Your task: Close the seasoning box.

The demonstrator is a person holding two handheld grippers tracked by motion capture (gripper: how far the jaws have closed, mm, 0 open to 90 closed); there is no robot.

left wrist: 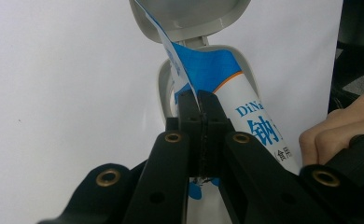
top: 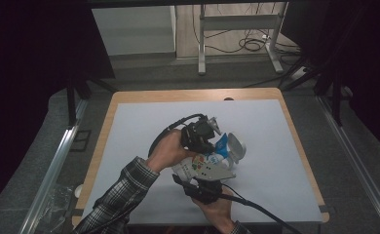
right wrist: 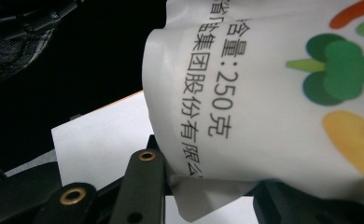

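The bag lies near the middle of the table, held between both hands, its long axis running from about 7 o'clock up to 1 o'clock in the high view, where a grey hinged cap stands flipped open at the upper end. The left gripper comes in from 10 o'clock and sits right at that cap end; the right gripper comes up from 6 o'clock under the bag's lower body. In the left gripper view the jaws are pressed together on a thin blue strip of the wrapper that rises toward 12 o'clock to the cap, so the left is the nearer hand to the opening, and any pull would likely run along that strip (a judgement, not a thing seen). The right gripper view gives what the others lack: the right gripper stands partly open around the bag's white printed side, clamping it, with the crumpled lower edge hanging between the jaws.
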